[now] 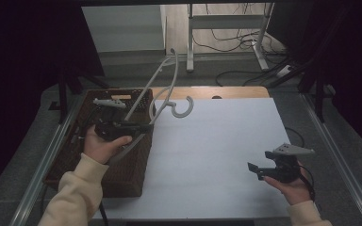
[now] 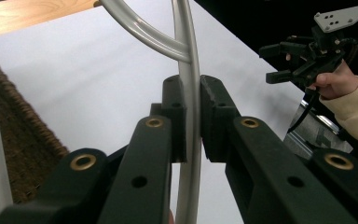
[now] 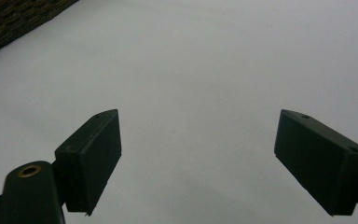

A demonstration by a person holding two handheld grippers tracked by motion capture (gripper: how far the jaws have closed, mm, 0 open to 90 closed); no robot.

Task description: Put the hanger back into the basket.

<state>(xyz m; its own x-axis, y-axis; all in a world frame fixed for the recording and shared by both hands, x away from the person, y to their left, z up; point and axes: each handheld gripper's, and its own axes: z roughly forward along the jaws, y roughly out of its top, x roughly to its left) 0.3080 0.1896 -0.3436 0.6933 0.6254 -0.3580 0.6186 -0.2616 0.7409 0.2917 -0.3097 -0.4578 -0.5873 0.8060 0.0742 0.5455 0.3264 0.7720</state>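
There is one grey hanger [image 1: 172,94]. It is made of thin bent tube with a hook at one end. The hook lies on the white table [image 1: 217,155], near the far edge, and the rest rises up in the air above the basket [image 1: 122,174]. In the left gripper view the hanger [image 2: 189,93] runs straight up between two black jaws, and the jaws press on it from both sides.

There are two tools. The left tool [image 1: 134,127] is clamped on the hanger, just over the basket's right edge. A left hand [image 1: 101,146] in a cream sleeve holds it. The right tool [image 1: 254,170] is well apart, over the near right part of the table, held by a right hand [image 1: 292,188]. Its jaws are wide apart with nothing between them, and the right gripper view shows bare white table [image 3: 205,70] under them.

There is one basket. It is dark brown and woven, and it sits at the table's left side.

The far edge of the table shows a strip of wood. Past it is a grey floor with a metal stand [image 1: 226,28] and loose black cables [image 1: 235,42]. Dark curtains hang on both sides.
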